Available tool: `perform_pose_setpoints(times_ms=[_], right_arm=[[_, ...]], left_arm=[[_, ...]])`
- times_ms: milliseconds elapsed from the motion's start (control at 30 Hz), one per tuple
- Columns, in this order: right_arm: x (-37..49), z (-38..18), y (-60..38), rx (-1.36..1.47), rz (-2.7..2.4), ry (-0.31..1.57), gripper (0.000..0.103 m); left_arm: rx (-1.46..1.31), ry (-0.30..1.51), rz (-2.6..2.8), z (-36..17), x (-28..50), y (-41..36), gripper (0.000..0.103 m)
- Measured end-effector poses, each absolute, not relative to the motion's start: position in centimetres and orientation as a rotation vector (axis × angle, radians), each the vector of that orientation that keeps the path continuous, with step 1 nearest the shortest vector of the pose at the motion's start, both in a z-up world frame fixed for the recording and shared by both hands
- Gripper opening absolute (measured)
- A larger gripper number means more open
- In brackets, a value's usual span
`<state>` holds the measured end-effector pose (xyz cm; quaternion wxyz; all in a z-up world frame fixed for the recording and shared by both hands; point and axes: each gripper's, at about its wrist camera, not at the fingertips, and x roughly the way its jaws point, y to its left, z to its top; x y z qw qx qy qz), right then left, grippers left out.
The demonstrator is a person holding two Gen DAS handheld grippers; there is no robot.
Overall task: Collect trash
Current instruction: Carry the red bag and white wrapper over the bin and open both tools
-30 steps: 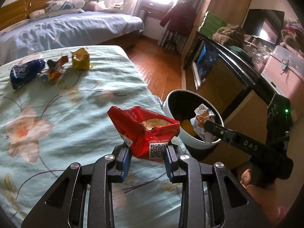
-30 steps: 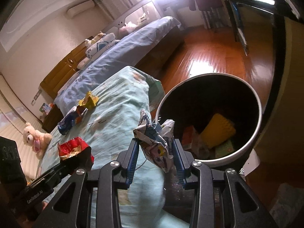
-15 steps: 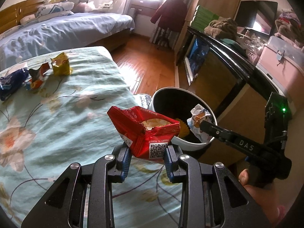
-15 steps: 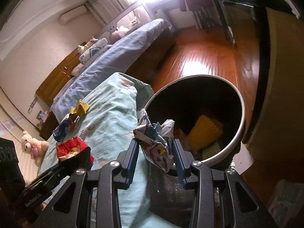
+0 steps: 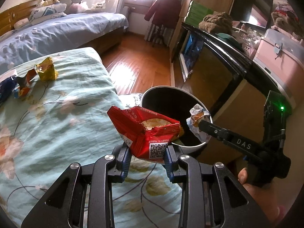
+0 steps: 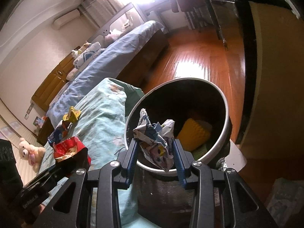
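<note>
We take the trash bin (image 6: 224,102) as our landmark: a round, dark-lined bin with a pale rim, standing on the wooden floor just beside the corner of the bed (image 5: 57,123), whose floral green cover rises above the rim. Inside the bin we see a yellow ribbed item (image 6: 193,134) lying against the far wall. Well away from the bin, up the bed cover, three loose wrappers remain: a yellow one (image 5: 46,72), an orange one (image 5: 25,81) and a dark blue one (image 5: 5,87), so we judge the collecting only partly done. Nearest the bin, our right gripper (image 6: 154,150) is closed partway on a crumpled printed wrapper (image 6: 153,140), its blue pads pressing both sides, and it hangs over the near rim. Our left gripper (image 5: 146,153) is likewise closed partway on a torn red snack bag (image 5: 144,131) with crumbs showing at its open mouth; it sits over the edge of the bed, short of the bin's rim. To do this step well, we judge that each gripper should be carried clear over the bin's opening before its jaws part, the right one first since it is already there. The red bag should stay mouth-up until it is past the rim, or crumbs may spill onto the cover. We should also keep the two grippers apart over the narrow opening.
</note>
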<state>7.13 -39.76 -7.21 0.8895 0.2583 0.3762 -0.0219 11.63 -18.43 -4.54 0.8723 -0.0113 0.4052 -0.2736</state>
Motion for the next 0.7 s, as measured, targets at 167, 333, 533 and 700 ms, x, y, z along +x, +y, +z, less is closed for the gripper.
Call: perform_pose_setpoints(times_ms=[167,333,533,700], right_arm=[[7.2,-7.4,-40.5,0.54,-0.056,0.788,0.037],[7.6,-7.3,-41.0,0.533,-0.062,0.793,0.038],[8.1,-7.2,-41.6,0.522,-0.07,0.801,0.039],[8.7,-7.2,-42.1,0.517,-0.078,0.803,0.04]], left_arm=[[-0.013,0.848,-0.585,-4.5,12.2,-19.3,0.028],[0.0,0.85,-0.599,-4.6,12.6,-20.3,0.028],[0.016,0.859,-0.616,-4.9,13.2,-21.5,0.029],[0.024,0.874,-0.625,-5.3,13.9,-22.5,0.029]])
